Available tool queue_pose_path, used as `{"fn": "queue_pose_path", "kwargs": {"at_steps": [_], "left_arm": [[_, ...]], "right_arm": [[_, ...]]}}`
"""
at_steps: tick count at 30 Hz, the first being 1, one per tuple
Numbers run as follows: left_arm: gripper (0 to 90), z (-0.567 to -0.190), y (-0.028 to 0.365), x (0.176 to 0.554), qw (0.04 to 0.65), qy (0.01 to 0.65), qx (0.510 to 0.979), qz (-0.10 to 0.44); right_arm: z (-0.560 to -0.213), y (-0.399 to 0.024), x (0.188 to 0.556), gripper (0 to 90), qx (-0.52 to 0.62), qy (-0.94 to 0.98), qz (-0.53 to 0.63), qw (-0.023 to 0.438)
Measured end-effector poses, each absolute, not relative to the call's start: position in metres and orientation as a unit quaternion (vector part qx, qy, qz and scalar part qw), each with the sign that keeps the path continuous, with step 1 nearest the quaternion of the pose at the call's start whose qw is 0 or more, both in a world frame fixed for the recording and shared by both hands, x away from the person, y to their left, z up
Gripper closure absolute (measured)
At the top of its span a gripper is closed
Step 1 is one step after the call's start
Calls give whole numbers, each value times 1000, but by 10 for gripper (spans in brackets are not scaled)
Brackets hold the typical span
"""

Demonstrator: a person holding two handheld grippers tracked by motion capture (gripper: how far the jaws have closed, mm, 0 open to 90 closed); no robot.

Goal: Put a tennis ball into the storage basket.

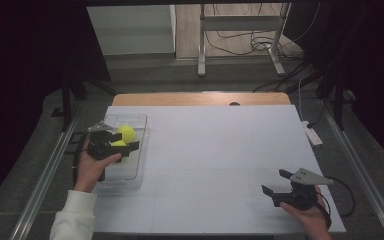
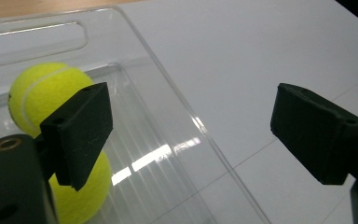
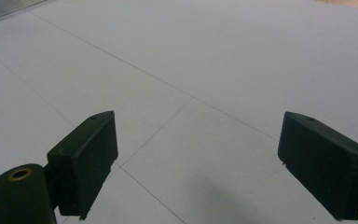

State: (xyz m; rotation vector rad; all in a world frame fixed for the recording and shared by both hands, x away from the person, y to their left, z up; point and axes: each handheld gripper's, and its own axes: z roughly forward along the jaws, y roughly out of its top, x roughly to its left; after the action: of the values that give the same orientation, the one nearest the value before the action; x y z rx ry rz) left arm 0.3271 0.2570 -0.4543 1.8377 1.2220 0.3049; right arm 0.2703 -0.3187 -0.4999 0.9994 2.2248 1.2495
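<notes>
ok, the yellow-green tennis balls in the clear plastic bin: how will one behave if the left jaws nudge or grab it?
A fuzzy yellow-green tennis ball is round, so a nudge probably rolls it until the clear plastic bin wall stops it. The felt likely grips well between the black jaws. It looks light, and the second ball beside it may shift too. The left gripper stands open above them.

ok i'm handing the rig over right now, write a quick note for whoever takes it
Left gripper: open, holding nothing, at the clear tray at the table's left.
Right gripper: open, holding nothing, low over the bare white table at its near right.
Two yellow tennis balls lie side by side in the tray, beside the left gripper's one jaw.
Done: both balls sit in the tray, neither gripped.
Left: probably just pulling the left gripper away from the tray; if a ball must come out, grasp it first.
</notes>
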Motion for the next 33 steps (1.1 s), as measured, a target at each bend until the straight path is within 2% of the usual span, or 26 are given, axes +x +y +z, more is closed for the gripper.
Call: {"fn": "queue_pose_path", "kwargs": {"at_steps": [7,33], "left_arm": [[134,-456,248,309,465,462,744,128],[136,-473,232,260,484,441,740,150]], "right_arm": [[-500,-319,270,126,357,795,448,199],[-499,-320,271,126,358,793,450,200]]}}
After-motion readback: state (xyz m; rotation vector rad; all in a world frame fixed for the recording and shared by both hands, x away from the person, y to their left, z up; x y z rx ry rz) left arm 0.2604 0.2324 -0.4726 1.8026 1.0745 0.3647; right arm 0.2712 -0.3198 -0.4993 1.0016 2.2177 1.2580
